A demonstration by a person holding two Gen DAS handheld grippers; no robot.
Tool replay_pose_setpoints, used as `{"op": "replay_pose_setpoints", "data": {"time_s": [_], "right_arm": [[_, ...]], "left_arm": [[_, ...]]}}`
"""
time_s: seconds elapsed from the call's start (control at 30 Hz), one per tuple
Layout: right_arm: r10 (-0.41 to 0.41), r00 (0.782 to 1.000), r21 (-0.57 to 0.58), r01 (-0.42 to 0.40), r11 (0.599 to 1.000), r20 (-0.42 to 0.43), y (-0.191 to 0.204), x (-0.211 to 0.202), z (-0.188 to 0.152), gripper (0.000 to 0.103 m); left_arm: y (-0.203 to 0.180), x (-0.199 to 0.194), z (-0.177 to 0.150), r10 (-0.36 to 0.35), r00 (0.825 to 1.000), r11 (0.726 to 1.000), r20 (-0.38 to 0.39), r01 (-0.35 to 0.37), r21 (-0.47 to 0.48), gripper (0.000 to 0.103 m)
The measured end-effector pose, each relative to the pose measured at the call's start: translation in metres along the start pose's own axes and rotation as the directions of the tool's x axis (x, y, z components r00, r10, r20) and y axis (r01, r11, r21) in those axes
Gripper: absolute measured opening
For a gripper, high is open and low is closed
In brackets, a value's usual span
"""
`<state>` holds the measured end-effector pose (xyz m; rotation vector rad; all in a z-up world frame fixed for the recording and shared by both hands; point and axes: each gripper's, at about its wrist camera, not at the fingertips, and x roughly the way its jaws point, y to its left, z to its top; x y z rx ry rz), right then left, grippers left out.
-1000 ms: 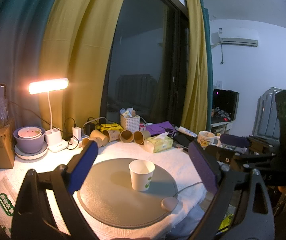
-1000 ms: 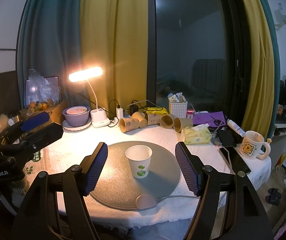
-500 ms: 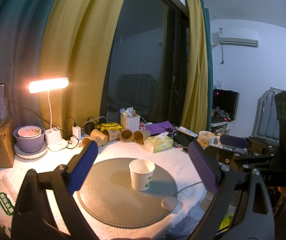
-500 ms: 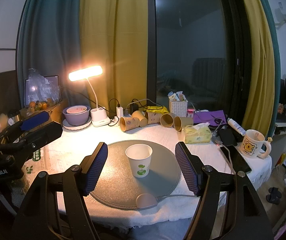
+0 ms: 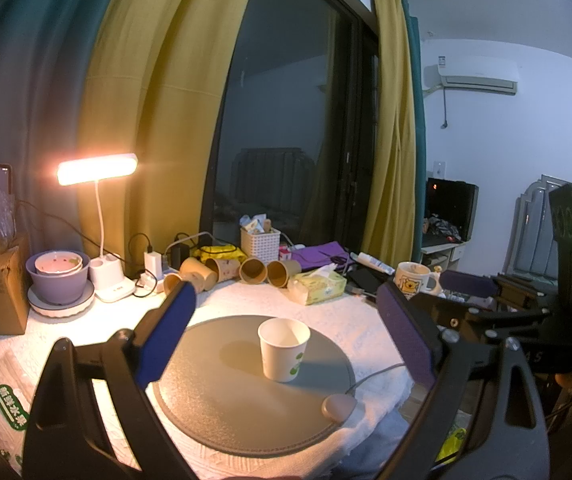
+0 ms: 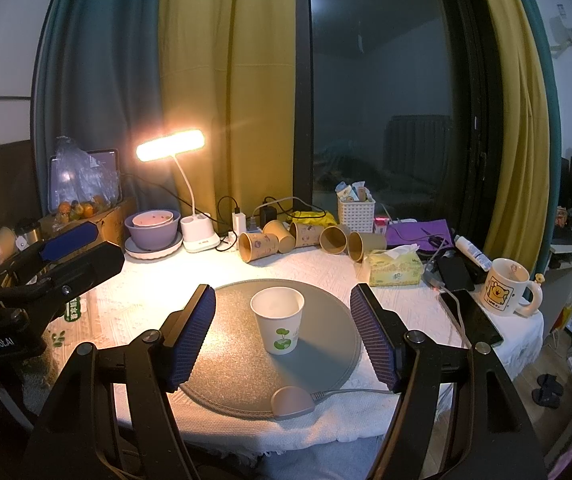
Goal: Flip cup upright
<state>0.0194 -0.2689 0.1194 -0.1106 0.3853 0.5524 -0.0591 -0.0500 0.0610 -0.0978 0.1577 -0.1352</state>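
A white paper cup with a green leaf print (image 5: 284, 349) (image 6: 278, 319) stands upright, mouth up, on the round grey mat (image 5: 222, 408) (image 6: 230, 364). My left gripper (image 5: 286, 320) is open and empty, held back from the cup with the cup between its fingers in view. My right gripper (image 6: 284, 312) is open and empty too, likewise short of the cup. Each gripper also shows in the other's view, the right one (image 5: 466, 284) at the table's right edge, the left one (image 6: 70, 240) at the left.
Several brown paper cups (image 6: 306, 238) lie on their sides at the back of the table. A lit desk lamp (image 6: 170, 150), purple bowl (image 6: 152, 230), tissue pack (image 6: 394, 268), white basket (image 6: 356, 212), phone (image 6: 470, 316) and yellow-print mug (image 6: 506, 286) stand around the mat.
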Motion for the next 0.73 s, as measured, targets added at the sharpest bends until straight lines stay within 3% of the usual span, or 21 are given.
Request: {"op": "replay_pose_setpoints", "data": {"time_s": [0.73], "right_arm": [[-0.002,1.0,0.0,0.002,1.0,-0.003,0.0018,0.001,-0.0006,0.073]], "left_arm": [[0.0005,0.0011,0.0016,-0.002,1.0,1.0,0.022,0.002,-0.001,0.093]]}}
